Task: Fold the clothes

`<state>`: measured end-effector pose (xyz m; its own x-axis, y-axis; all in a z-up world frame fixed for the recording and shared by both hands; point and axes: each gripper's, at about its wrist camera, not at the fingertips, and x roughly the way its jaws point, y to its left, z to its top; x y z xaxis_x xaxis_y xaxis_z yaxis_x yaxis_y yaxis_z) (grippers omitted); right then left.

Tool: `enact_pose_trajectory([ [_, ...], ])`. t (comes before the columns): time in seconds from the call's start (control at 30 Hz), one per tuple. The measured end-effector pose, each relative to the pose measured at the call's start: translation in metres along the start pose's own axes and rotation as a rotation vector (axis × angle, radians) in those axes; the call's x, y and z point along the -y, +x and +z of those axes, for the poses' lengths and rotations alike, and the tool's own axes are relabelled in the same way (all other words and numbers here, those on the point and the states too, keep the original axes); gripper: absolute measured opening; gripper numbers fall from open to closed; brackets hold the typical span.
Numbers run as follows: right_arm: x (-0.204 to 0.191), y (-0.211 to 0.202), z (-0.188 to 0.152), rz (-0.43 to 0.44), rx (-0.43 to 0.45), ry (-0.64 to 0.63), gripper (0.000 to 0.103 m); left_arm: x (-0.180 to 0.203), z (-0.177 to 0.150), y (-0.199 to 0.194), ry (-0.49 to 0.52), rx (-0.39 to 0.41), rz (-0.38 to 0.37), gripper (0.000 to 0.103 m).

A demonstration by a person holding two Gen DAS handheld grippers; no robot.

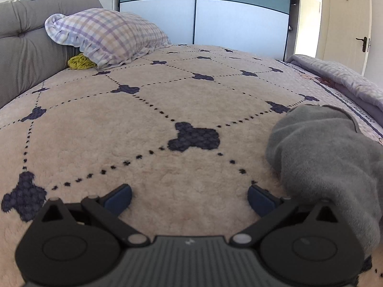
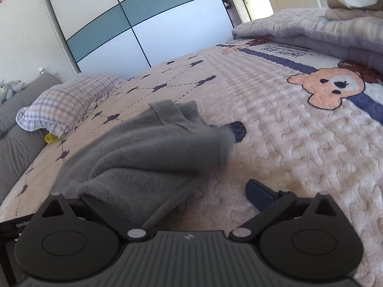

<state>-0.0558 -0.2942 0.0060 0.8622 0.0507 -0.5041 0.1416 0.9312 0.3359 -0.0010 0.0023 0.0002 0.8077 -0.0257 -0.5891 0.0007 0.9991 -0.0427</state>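
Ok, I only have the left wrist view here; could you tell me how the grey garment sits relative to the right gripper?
Observer: The grey garment is draped over one finger of the right gripper; only the other finger shows.
Operator: Are its jaws closed on the cloth?
Observer: No, they stand wide open; the cloth just lies over that finger.
Operator: Is anything folded already?
Observer: A pile of folded fabric rests on the lilac quilt at the far corner.

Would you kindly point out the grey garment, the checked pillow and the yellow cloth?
grey garment [image 2: 153, 148]: right wrist view, middle of its bunched fabric.
checked pillow [image 1: 107, 35]: left wrist view, centre.
yellow cloth [image 1: 80, 62]: left wrist view, exposed part.
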Motion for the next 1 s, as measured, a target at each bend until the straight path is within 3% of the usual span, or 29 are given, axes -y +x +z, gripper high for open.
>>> enact_pose_trajectory([
  [0.17,-0.009,0.002,-0.002,-0.046,-0.016,-0.059,0.103,0.001,0.000,0.001,0.004,-0.001,0.003,0.103],
  [0.67,0.005,-0.005,0.001,0.018,-0.026,-0.044,0.103,0.002,0.000,0.000,0.003,0.003,0.003,0.103],
  [0.77,0.005,-0.016,-0.002,0.028,-0.037,-0.034,0.103,-0.003,0.002,-0.008,0.044,-0.020,-0.031,0.103],
  [0.83,0.009,-0.024,-0.001,0.046,-0.043,-0.008,0.095,-0.011,0.005,-0.015,0.024,-0.050,-0.066,0.103],
  [0.93,0.026,-0.035,0.003,0.078,-0.054,0.048,0.085,-0.021,-0.003,-0.045,-0.040,0.007,-0.078,0.103],
  [1.0,0.040,-0.040,0.007,0.098,-0.055,0.097,0.085,-0.015,-0.003,-0.064,-0.007,0.039,-0.112,0.103],
])
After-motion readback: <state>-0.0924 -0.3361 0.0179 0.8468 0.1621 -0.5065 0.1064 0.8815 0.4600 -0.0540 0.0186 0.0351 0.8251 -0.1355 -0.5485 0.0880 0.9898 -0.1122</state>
